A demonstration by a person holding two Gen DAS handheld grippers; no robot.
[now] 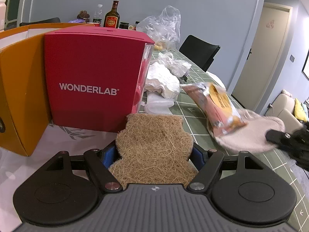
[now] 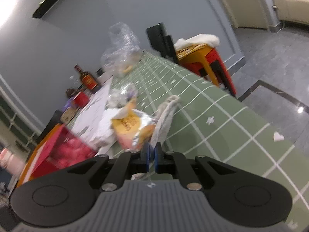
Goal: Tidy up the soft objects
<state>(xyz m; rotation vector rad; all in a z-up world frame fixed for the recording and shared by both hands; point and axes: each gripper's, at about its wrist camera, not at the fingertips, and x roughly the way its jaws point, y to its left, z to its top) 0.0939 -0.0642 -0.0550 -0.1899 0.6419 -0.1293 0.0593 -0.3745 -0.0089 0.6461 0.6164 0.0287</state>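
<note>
Scratchy brown pad (image 1: 154, 150) sits between the left claw's (image 1: 154, 155) wide fingers; light, bendy. Right claw (image 2: 151, 150) pinches a floppy cloth (image 2: 164, 121) edge.

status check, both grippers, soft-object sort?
Left gripper shut on coir scrub pad, facing red Wonderlab box. Right gripper shut on grey cloth pad with snack packet, blurred, over green table. Path unobstructed.
</note>
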